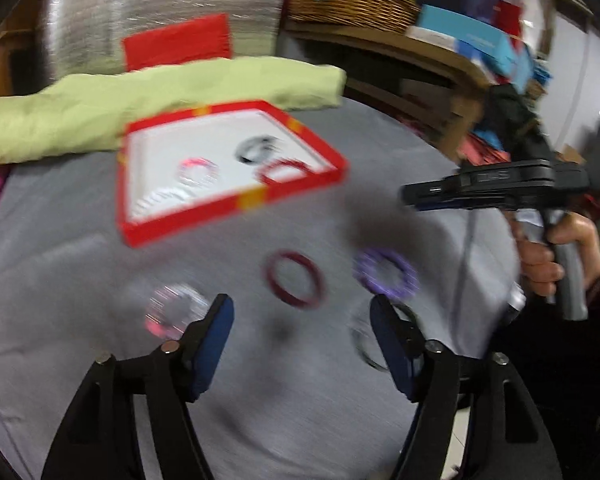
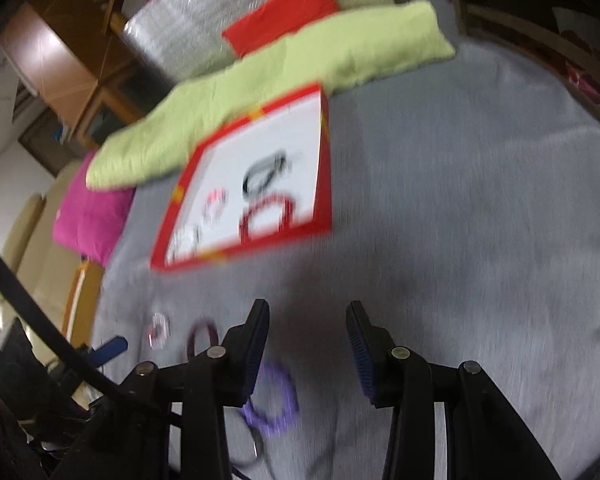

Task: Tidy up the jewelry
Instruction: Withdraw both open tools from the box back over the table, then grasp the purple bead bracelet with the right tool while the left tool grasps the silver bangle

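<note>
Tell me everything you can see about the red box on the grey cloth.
The red box is a shallow, open, square tray with low red walls, yellow marks along the edges and a white floor, probably cardboard. It lies flat on the grey cloth, just in front of the green cushion. Inside lie four bracelets: one dark red, one black, one pale pink, one whitish. Neither gripper touches it.

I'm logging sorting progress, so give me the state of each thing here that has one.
red tray: open, no lid, holds four bracelets
dark red bangle: loose on the grey cloth, outside the tray
purple bracelet: on the cloth, outside the tray
clear beaded bracelet: on the cloth, outside the tray
left gripper: open, empty
right gripper: open, empty
</note>
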A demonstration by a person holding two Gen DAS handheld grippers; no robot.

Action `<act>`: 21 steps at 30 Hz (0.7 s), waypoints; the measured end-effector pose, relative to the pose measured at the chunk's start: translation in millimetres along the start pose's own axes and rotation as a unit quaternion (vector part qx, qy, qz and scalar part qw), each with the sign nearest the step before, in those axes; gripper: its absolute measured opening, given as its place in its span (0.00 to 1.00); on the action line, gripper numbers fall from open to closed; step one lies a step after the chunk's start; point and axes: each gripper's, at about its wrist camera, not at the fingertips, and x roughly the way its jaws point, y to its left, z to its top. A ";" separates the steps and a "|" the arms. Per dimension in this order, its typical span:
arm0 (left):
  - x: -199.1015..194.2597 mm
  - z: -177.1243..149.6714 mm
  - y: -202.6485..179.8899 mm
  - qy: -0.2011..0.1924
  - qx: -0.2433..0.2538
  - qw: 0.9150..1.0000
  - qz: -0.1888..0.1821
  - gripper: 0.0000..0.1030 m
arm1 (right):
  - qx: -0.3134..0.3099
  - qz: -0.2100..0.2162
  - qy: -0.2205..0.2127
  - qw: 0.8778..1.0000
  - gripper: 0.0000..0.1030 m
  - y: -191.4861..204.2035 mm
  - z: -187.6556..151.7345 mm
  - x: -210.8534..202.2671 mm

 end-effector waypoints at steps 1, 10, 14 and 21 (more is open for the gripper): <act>0.2 -2.8 -4.6 0.003 0.004 1.000 -0.005 0.71 | -0.004 0.000 0.011 1.000 0.42 0.6 -7.7 1.1; 31.8 -19.9 -51.4 0.050 0.053 0.997 -0.028 0.71 | -0.081 -0.010 0.060 0.995 0.40 27.6 -43.2 22.1; 50.4 -21.5 -54.0 0.071 0.048 0.996 -0.018 0.71 | -0.114 -0.050 0.066 0.990 0.11 36.5 -44.9 36.2; 64.6 -21.5 -60.7 0.067 0.062 0.996 -0.008 0.72 | -0.087 -0.087 0.022 0.992 0.10 19.1 -29.3 23.5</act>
